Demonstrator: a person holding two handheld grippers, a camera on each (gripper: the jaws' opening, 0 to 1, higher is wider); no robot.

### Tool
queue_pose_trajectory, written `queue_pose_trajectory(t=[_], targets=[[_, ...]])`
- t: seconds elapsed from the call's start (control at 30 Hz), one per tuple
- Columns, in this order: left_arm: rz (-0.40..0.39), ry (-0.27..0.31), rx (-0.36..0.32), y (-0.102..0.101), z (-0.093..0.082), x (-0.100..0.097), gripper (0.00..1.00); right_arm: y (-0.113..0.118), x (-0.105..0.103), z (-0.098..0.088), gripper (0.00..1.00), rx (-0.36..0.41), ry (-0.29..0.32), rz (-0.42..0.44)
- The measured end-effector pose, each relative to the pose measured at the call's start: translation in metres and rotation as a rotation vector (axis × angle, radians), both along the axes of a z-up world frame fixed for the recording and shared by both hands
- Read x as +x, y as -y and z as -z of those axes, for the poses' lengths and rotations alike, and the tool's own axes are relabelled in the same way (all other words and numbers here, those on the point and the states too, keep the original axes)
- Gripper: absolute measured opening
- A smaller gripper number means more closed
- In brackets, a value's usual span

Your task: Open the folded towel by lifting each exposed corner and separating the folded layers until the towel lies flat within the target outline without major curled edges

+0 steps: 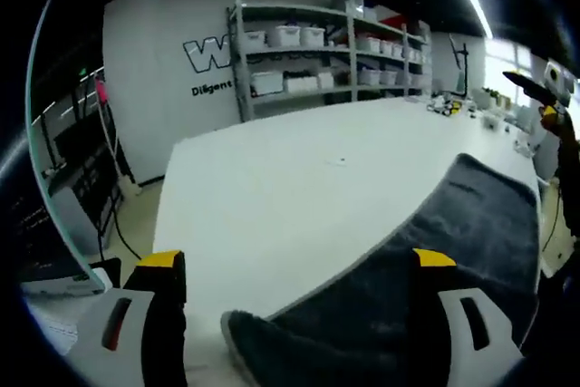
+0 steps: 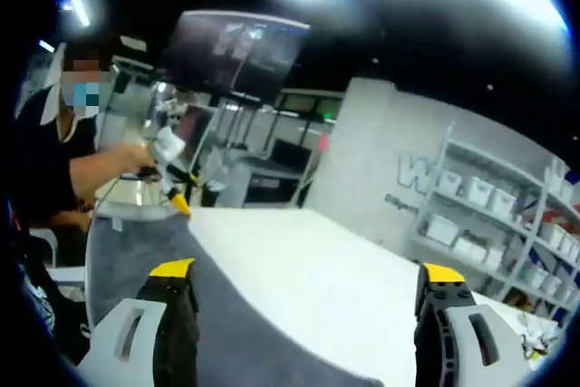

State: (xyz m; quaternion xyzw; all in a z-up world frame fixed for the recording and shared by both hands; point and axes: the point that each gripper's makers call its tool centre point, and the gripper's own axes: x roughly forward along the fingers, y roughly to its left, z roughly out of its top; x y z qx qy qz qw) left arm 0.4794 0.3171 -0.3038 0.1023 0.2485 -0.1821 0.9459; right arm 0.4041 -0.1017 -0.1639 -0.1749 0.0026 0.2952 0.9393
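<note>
left gripper view is showing the dark grey towel (image 1: 453, 251) lying spread on the white table (image 1: 272, 215), running from the table's near edge, where a rounded corner of the cloth is curling up between the jaws, away toward the table's far right side. the left gripper (image 1: 294, 269) is hanging just above that near edge with its yellow-tipped jaws standing wide apart, released, nothing between the pads but the towel corner lying below them; whether a pad is touching the cloth i cannot tell. beyond the table's far edge a metal shelving unit (image 1: 317, 52) with white bins is standing against a grey wall with lettering, and small items are sitting at the table's far right corner. right gripper view is looking along the table from the other way: the towel (image 2: 199, 287) is stretching as a grey band along the table's left side, from under the right gripper (image 2: 308, 283) toward the far end. the right gripper's jaws are also standing well apart, released, with the left jaw over the towel and the right jaw over bare table (image 2: 326, 269). at the table's far left end a person (image 2: 63, 151) in dark clothes is holding another gripper (image 2: 172, 178) with yellow tips just above the towel's far edge. a dark screen (image 2: 236, 52) is hanging behind the table, and the shelving unit (image 2: 489, 206) is standing off the table's right.
</note>
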Motion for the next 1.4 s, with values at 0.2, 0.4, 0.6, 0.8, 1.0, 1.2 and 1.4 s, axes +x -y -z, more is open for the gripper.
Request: queue_pose_trajectory(t=[0.2, 0.4, 0.6, 0.8, 1.0, 1.2, 1.4], targets=[[-0.019, -0.006, -0.028, -0.002, 0.012, 0.007, 0.97, 0.046, 0.019, 0.029, 0.99, 0.009, -0.071, 0.084], [-0.070, -0.012, -0.017, -0.031, 0.026, 0.015, 0.96, 0.090, 0.041, 0.045, 0.94, -0.027, -0.093, 0.179], [-0.107, -0.016, -0.011, -0.049, 0.047, 0.015, 0.91, 0.108, 0.071, 0.082, 0.83, -0.018, -0.151, 0.212], [-0.124, -0.034, -0.008, -0.056, 0.062, 0.013, 0.86, 0.135, 0.109, 0.143, 0.65, -0.023, -0.275, 0.289], [-0.118, -0.054, 0.005, -0.056, 0.075, 0.009, 0.86, 0.156, 0.126, 0.179, 0.56, -0.074, -0.336, 0.322], [-0.116, -0.077, -0.009, -0.052, 0.089, 0.011, 0.85, 0.157, 0.126, 0.211, 0.44, -0.061, -0.395, 0.334], [-0.110, -0.070, -0.034, -0.049, 0.082, 0.007, 0.85, 0.154, 0.123, 0.225, 0.32, -0.077, -0.443, 0.321]])
